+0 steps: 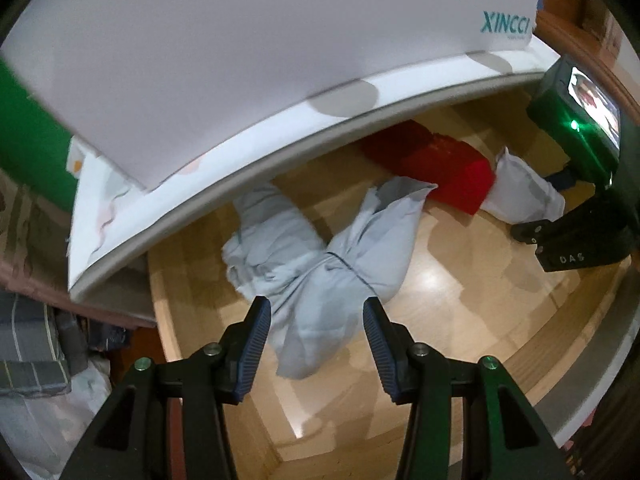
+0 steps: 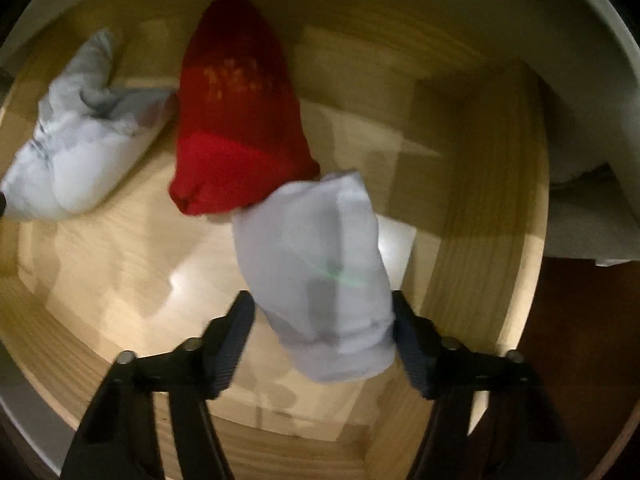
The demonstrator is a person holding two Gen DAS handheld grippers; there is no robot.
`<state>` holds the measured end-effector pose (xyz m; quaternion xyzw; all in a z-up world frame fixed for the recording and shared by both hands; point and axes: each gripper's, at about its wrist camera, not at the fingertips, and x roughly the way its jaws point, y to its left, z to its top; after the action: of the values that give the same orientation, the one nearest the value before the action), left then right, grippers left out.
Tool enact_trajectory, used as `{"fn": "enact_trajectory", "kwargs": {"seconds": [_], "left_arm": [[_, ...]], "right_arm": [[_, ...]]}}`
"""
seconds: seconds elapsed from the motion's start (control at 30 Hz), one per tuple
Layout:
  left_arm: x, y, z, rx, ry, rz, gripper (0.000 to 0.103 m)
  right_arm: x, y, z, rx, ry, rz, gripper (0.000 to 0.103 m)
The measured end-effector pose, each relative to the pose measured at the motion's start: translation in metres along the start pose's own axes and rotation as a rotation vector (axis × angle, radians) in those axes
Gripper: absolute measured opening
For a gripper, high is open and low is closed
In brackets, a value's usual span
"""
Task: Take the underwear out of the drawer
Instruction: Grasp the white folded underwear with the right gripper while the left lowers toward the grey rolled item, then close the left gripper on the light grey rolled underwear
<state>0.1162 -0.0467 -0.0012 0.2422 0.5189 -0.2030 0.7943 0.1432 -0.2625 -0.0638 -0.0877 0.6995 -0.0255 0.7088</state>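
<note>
The wooden drawer (image 1: 460, 280) stood open under a white box (image 1: 240, 60). On its floor lay a crumpled pale blue garment (image 1: 320, 264) toward the left side, a folded red garment (image 1: 432, 168) by the back edge, and a white garment (image 2: 320, 280) touching the red one near the right wall. The left claw (image 1: 316, 340) hung open above the blue garment, holding nothing. The right claw (image 2: 324, 340) straddled the white garment, one pad against it, the other blurred and seemingly just clear.
</note>
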Motion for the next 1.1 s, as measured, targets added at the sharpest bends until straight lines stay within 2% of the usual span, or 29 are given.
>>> {"fn": "enact_trajectory", "kwargs": {"seconds": [0.07,0.3,0.43,0.73,0.83,0.97,1.1], "left_arm": [[0.003,-0.003,0.003,0.016,0.006,-0.004,0.049],[0.016,-0.016,0.014,0.091,0.034,-0.012,0.049],[0.026,-0.021,0.019,0.12,0.056,-0.009,0.049],[0.042,-0.029,0.031,0.168,0.076,0.027,0.05],[0.048,-0.031,0.034,0.182,0.089,0.034,0.056],[0.057,-0.04,0.036,0.207,0.109,0.055,0.065],[0.066,-0.046,0.042,0.205,0.139,0.051,0.066]], "right_arm": [[0.004,0.003,-0.003,-0.011,0.027,0.006,0.049],[0.007,0.002,-0.021,0.029,0.101,0.078,0.044],[0.009,0.004,-0.032,0.032,0.138,0.088,0.044],[0.013,0.016,-0.053,0.033,0.159,0.102,0.043],[0.014,0.018,-0.055,0.036,0.153,0.102,0.044],[0.017,0.039,-0.05,0.029,0.148,0.093,0.046],[0.013,0.046,-0.045,0.028,0.145,0.083,0.047]]}}
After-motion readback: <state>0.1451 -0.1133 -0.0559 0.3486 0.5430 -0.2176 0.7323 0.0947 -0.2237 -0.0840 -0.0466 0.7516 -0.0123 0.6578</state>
